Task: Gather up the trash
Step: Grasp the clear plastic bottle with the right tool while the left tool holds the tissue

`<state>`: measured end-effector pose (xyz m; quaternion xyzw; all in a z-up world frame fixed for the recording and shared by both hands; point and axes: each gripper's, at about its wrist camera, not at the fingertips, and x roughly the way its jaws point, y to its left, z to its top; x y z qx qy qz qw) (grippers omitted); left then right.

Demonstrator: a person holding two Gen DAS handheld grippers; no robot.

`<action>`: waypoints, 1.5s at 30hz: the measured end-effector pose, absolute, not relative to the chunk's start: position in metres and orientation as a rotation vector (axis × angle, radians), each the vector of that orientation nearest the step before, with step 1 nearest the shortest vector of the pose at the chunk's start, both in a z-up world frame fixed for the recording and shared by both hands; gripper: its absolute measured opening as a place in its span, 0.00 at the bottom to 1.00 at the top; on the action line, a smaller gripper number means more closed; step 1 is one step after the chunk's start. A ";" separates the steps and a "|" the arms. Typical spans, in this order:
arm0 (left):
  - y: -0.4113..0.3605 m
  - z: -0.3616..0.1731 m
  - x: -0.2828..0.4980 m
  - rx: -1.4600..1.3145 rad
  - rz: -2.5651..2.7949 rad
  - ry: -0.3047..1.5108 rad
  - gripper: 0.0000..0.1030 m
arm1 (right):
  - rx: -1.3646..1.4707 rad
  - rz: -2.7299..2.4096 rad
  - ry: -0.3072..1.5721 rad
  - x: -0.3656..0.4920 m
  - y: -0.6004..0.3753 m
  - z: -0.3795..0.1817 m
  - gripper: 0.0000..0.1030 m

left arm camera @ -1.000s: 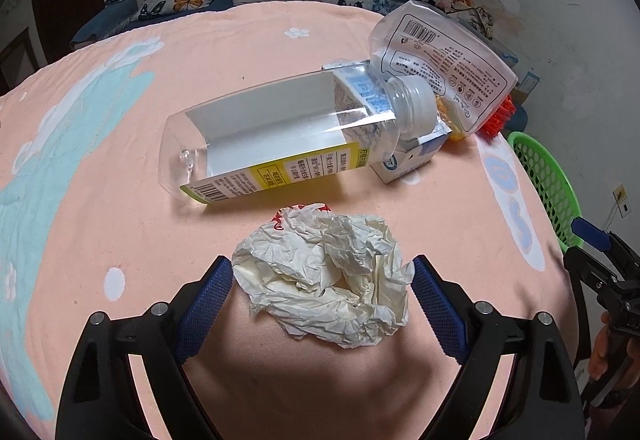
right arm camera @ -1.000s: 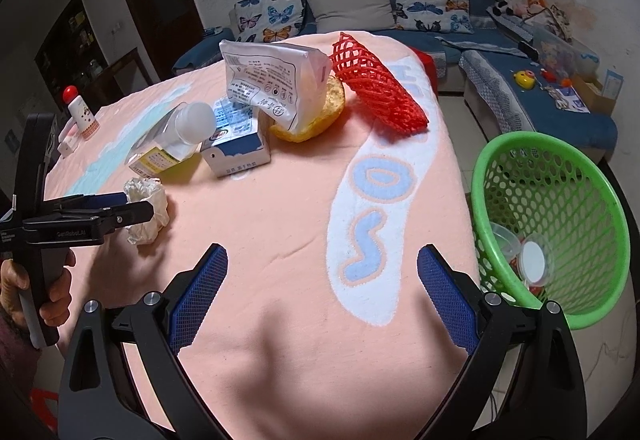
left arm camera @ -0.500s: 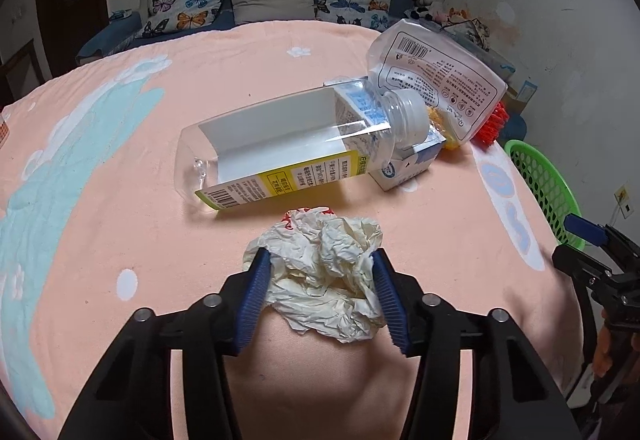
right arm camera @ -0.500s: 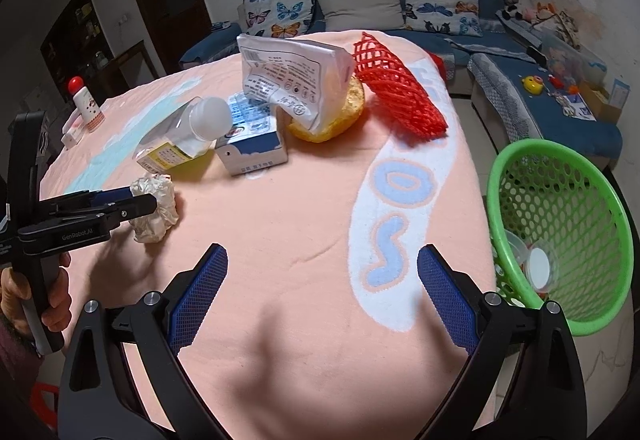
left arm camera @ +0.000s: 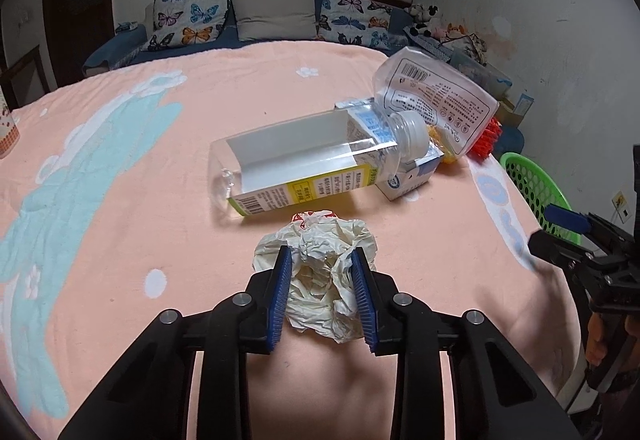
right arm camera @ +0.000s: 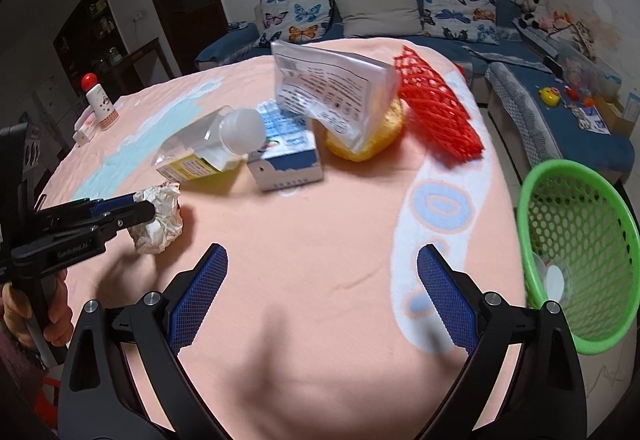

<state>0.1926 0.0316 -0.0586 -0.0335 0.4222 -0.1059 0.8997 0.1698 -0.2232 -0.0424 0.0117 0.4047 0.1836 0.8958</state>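
Left wrist view: your left gripper (left arm camera: 323, 294) has just been closing, and its pads now pinch the paper wad (left arm camera: 320, 280) on the table (left arm camera: 120, 159), at 6 o'clock from the bottle (left arm camera: 312, 159). Judged light, soft and crushable; a hold across its middle should do, though loose folds may slip. The basket (left arm camera: 536, 191) sits at 3 o'clock.

Right wrist view: your right gripper (right arm camera: 322, 298) stands wide with nothing between its jaws. The wad (right arm camera: 158, 220) lies at 10 o'clock, the basket (right arm camera: 576, 264) at 3 o'clock, off the table edge.
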 end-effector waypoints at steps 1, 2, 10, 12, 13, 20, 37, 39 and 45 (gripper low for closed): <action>0.034 -0.056 0.191 -0.074 -0.221 0.867 0.28 | 0.024 0.387 0.836 0.171 -0.220 -0.041 0.92; 0.035 -0.054 0.189 -0.076 -0.222 0.861 0.28 | 0.020 0.401 0.832 0.174 -0.214 -0.039 0.92; 0.053 -0.038 0.174 -0.106 -0.222 0.826 0.28 | 0.030 0.480 0.810 0.201 -0.177 -0.027 0.81; 0.059 -0.034 0.170 -0.106 -0.222 0.813 0.28 | 0.040 0.509 0.815 0.208 -0.168 -0.025 0.79; 0.061 -0.033 0.168 -0.107 -0.221 0.809 0.28 | 0.044 0.521 0.821 0.213 -0.162 -0.024 0.79; 0.082 -0.028 0.162 -0.127 -0.196 0.800 0.28 | -0.080 0.563 0.838 0.233 -0.132 -0.020 0.79; 0.125 -0.032 0.151 -0.189 -0.153 0.833 0.27 | -0.763 0.878 0.925 0.275 -0.017 -0.030 0.85; 0.127 -0.034 0.150 -0.193 -0.150 0.837 0.27 | -0.831 0.909 0.952 0.279 -0.007 -0.039 0.85; 0.132 -0.039 0.149 -0.196 -0.148 0.848 0.27 | -0.999 0.953 0.998 0.283 0.009 -0.067 0.85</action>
